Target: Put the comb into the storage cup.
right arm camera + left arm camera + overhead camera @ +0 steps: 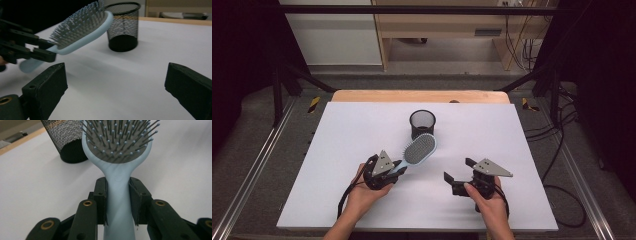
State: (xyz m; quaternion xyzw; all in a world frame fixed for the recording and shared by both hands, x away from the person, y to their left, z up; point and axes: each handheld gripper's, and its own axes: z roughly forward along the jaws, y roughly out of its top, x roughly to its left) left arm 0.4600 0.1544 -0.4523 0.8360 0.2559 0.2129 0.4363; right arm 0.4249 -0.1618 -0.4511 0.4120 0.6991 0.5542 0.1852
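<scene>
Left gripper [117,202] pinches the light blue hairbrush [117,157] by its handle, jaws pressed on both sides; brush lifted off the white worktop [362,130], bristles up, head angled toward the black mesh cup [422,123], just short of it. Right gripper [458,170] spread wide, holding nothing, low over the worktop, pointing left toward the brush.
</scene>
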